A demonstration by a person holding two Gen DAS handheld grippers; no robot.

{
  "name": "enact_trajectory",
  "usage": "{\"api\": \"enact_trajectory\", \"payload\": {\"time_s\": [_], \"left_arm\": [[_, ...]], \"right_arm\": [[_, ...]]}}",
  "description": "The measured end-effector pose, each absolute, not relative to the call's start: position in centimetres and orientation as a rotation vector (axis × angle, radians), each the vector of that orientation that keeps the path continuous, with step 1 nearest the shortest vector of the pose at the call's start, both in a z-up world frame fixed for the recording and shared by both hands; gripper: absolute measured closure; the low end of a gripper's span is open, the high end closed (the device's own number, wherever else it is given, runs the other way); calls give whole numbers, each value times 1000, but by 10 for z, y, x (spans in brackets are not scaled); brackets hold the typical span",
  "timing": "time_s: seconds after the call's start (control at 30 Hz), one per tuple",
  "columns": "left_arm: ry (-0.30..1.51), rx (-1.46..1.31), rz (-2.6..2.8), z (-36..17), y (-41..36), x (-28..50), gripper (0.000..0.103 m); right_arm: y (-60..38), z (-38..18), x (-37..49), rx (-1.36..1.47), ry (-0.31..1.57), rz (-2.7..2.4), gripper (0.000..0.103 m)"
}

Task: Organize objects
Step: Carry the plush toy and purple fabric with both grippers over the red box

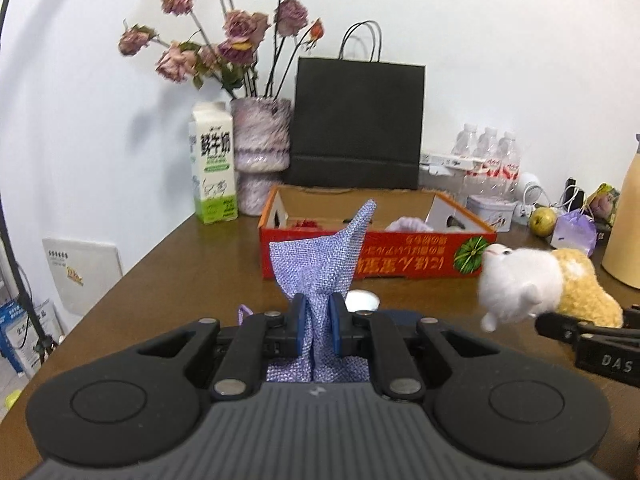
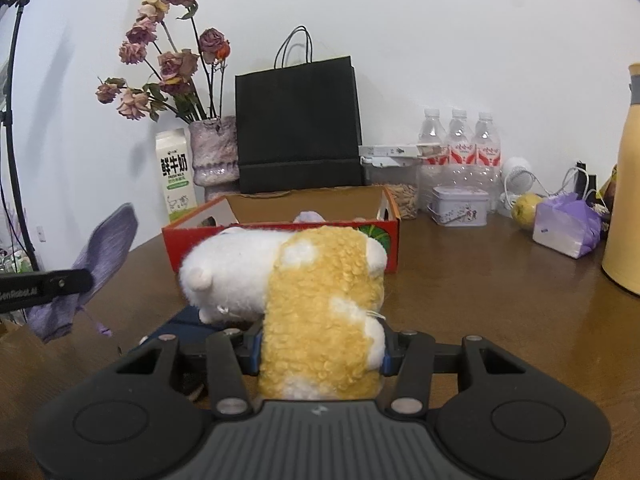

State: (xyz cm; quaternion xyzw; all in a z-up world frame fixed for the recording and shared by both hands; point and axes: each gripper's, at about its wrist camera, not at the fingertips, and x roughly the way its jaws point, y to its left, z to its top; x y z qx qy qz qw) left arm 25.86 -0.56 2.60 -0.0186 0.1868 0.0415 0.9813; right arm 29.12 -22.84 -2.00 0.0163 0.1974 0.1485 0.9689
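My left gripper (image 1: 318,312) is shut on a purple woven cloth pouch (image 1: 320,260), which stands up between the blue pads above the brown table (image 1: 180,272). From the right wrist view the same pouch (image 2: 100,256) hangs at the far left under the left gripper's black finger. My right gripper (image 2: 320,354) is shut on a white and yellow plush toy (image 2: 320,300), whose white head points left. In the left wrist view that toy (image 1: 532,284) floats at the right. An open red cardboard box (image 1: 376,256) lies just beyond both grippers, also box (image 2: 280,236).
Behind the box stand a milk carton (image 1: 214,168), a vase of dried roses (image 1: 260,152), a black paper bag (image 1: 356,124) and water bottles (image 2: 460,148). A tin (image 2: 460,204), a pear (image 2: 526,204), a purple packet (image 2: 568,228) and a yellow flask (image 2: 624,200) sit right.
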Motion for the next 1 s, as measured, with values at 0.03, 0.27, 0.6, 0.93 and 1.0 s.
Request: {"api": "enact_trajectory", "payload": {"time_s": [0.03,0.27,0.6,0.93,1.0], "left_arm": [[371,-37,81,29,-7,260,90],[353,-31,65,44,-11,276,90],[340,-42,66,57,-11,312,90],[341,-64,75,60,-9,353,90],[337,-66,74,61,-10,360,90]], "right_arm": [[-227,-18,293,34,396,301,55],[-217,1,307,29,363,306,55],[-202,16,340,33,344,313,55],[-195,20,379,41,322,305,55],[-194,21,387,46,319,305,55]]}}
